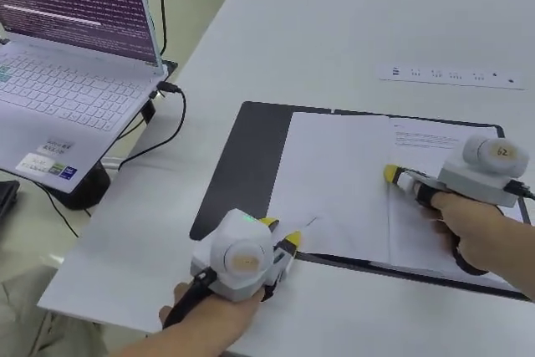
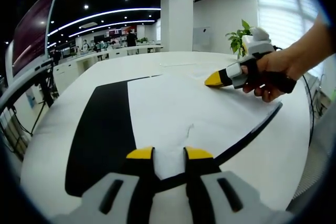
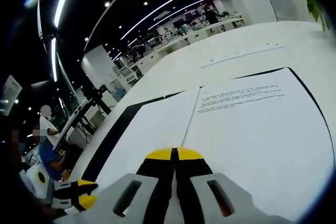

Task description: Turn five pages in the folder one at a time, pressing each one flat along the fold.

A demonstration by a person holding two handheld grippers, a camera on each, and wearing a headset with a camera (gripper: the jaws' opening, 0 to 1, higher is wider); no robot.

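A white desk (image 1: 351, 31) carries one open laptop (image 1: 67, 64) at the left. One black folder (image 1: 242, 165) lies spread open in front of the person, and one long white strip (image 1: 456, 75) lies well beyond it. Two sheets face up in the folder: a blank left page (image 1: 334, 181) and a right page (image 1: 435, 144) with a few printed lines at its top. They meet at the fold (image 1: 389, 215).

There are two grippers. The left gripper (image 2: 169, 156) sits at the near edge of the blank page. Its jaws stand a narrow gap apart with the paper's edge running in between them, not clamped. The right gripper (image 3: 173, 153) has its jaws pressed together with nothing in them, and its tip is down on the paper at the fold.

A small wrinkle (image 2: 188, 129) marks the blank page just beyond the left jaws. If they close there and pull, the crease could deepen or the sheet could tear. The jaws might also catch two sheets at once, which would spoil the count. With the right gripper bearing on the fold, a lifted page may buckle against it, or the folder may skid on the smooth desk.
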